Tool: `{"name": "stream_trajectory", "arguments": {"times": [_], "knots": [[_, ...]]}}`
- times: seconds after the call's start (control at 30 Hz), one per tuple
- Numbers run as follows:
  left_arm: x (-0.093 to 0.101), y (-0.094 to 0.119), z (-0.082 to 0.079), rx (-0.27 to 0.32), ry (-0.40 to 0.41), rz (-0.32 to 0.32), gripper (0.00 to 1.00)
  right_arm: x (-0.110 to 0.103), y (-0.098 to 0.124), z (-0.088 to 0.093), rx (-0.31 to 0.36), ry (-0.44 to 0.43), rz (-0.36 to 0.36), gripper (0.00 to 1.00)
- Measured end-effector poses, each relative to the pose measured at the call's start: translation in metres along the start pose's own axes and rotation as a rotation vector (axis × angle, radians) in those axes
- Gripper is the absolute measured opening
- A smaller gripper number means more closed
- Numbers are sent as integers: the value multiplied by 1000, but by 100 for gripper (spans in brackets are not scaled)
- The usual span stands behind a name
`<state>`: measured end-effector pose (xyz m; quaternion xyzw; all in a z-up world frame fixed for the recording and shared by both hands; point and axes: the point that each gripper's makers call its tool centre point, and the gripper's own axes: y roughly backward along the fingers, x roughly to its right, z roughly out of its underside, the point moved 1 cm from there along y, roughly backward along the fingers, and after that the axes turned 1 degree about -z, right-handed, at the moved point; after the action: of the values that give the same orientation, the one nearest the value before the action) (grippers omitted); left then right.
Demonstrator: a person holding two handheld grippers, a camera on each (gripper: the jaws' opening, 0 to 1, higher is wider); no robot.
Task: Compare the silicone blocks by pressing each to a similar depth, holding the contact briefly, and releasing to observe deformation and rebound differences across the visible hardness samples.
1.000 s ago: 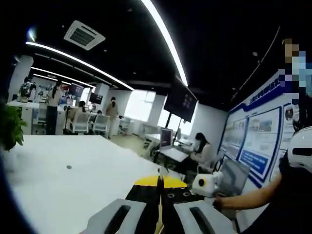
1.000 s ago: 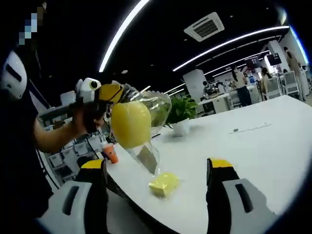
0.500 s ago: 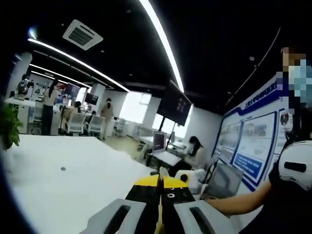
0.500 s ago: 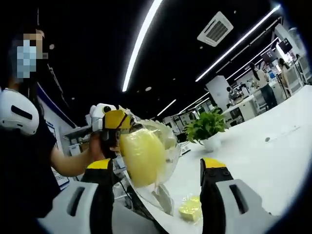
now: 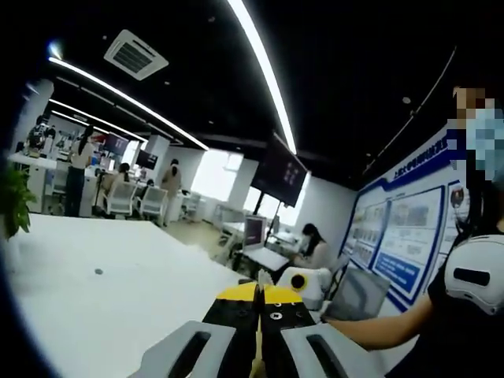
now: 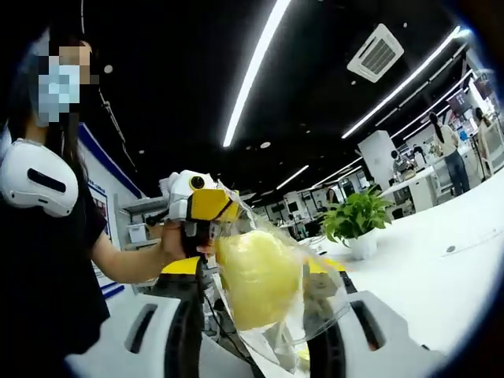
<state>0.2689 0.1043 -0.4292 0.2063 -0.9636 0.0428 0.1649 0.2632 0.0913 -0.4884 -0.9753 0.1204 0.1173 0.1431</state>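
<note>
A clear plastic bag (image 6: 315, 307) holding a pale yellow silicone block (image 6: 256, 276) hangs in the air in the right gripper view. The left gripper (image 6: 209, 206), with yellow tips and held by a person's hand, is shut on the bag's top. My right gripper (image 6: 252, 266) is open, its two jaws standing on either side of the hanging bag and block. In the left gripper view the left gripper (image 5: 258, 293) shows its yellow tips pressed together, with a thin sliver of bag above them. The right gripper (image 5: 303, 279) appears just beyond, low and right of centre.
A large white table (image 5: 102, 299) spreads to the left, with a potted plant (image 6: 358, 220) on it. The person (image 6: 47, 260) holding the grippers stands close by. Other people sit at desks (image 5: 272, 252) in the office behind.
The right gripper has come closer to the hanging bag, so the block now sits between its jaws, which stand narrower apart. The left gripper still holds the bag.
</note>
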Motion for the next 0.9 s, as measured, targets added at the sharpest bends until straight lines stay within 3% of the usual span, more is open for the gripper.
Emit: {"name": "stream_trajectory", "arguments": {"times": [0.17,0.53,0.9], "knots": [[-3,2,-4,22,20,2,0,0,-2,-4,-14,43,13,34],[-7,15,-8,96,45,1,0,-10,-9,-8,-115,89,18,24],[-1,26,-7,109,-56,7,0,-20,-11,-8,-269,81,36,16]]}}
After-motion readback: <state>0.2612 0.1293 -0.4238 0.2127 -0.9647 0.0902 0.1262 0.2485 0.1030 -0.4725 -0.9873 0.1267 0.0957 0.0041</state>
